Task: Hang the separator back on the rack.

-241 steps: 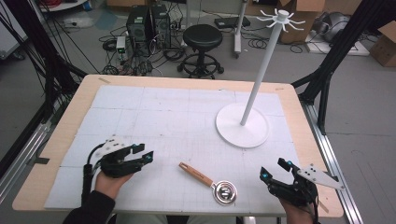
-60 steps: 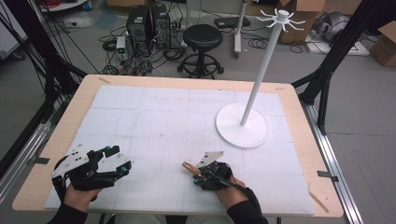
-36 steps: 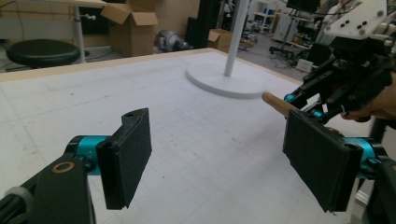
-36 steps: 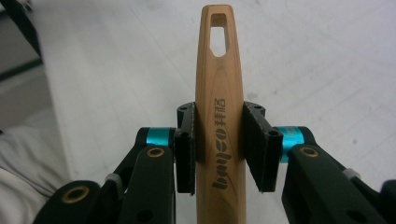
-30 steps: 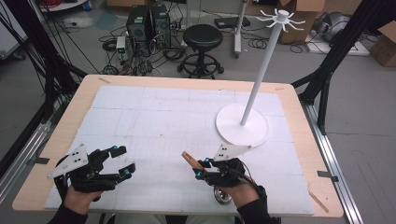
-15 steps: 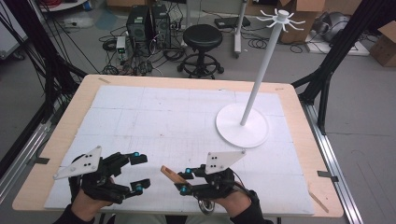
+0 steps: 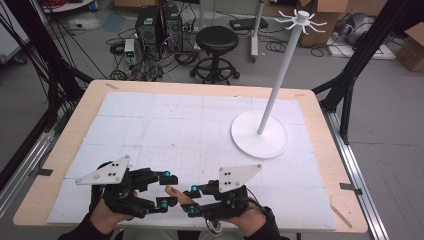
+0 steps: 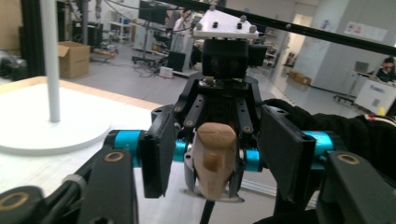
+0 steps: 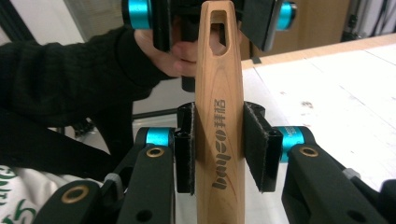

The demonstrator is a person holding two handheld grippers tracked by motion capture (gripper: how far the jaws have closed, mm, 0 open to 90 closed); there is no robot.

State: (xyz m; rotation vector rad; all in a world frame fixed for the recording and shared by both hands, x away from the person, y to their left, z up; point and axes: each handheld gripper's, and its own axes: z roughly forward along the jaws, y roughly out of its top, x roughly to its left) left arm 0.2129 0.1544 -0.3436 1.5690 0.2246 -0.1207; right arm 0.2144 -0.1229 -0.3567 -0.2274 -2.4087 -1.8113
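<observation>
A utensil with a light wooden handle [image 7: 175, 192] and a round metal head [image 7: 215, 228] is held level above the table's front edge. My right gripper [image 9: 222, 149] is shut on the handle's middle, with both pads pressed against the wood. The handle [image 9: 219, 116] has a printed logo and a slotted hole at its tip. My left gripper [image 8: 219, 158] faces it from the left. Its jaws have just been closing around the handle's end [image 8: 214, 156], with a gap still on each side. In the high view the left gripper [image 7: 165, 189] and right gripper [image 7: 191, 200] nearly meet.
A tall white stand [image 7: 260, 135] with a round base and hooked arms at its top rises on the right half of the white mat [image 7: 165, 125]. Its base [image 8: 46, 121] lies beyond the grippers. A stool and computer gear stand behind the table.
The right gripper has carried the utensil left and up off the table. The left gripper has moved right to meet it, and its jaws have narrowed around the handle's end.
</observation>
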